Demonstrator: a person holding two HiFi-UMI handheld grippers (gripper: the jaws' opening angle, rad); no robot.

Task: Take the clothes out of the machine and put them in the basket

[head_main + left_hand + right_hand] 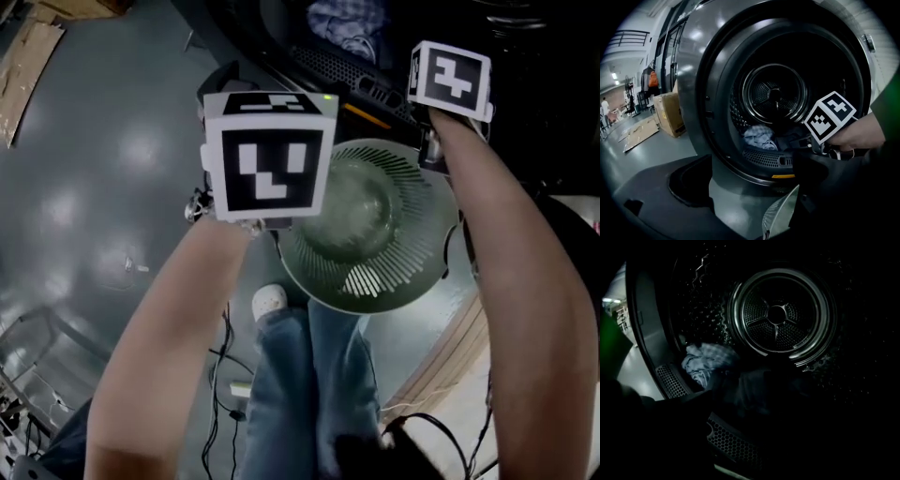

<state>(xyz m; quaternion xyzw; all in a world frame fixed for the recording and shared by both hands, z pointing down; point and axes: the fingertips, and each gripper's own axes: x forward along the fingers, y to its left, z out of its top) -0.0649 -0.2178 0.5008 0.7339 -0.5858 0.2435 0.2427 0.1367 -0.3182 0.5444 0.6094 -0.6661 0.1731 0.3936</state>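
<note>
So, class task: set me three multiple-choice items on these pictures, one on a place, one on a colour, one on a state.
1. Where does the pale checked cloth lie? A on the floor; B inside the machine's drum; C draped over an arm.
2. What colour is the basket? A green; B red; C white.
3. The basket is: A full of clothes; B empty; C tipped on its side.

Answers: 1 B, the left gripper view shows it at the bottom of the drum; 2 A, its slotted wall is green in the head view; 3 B, its bare bottom shows from above.
</note>
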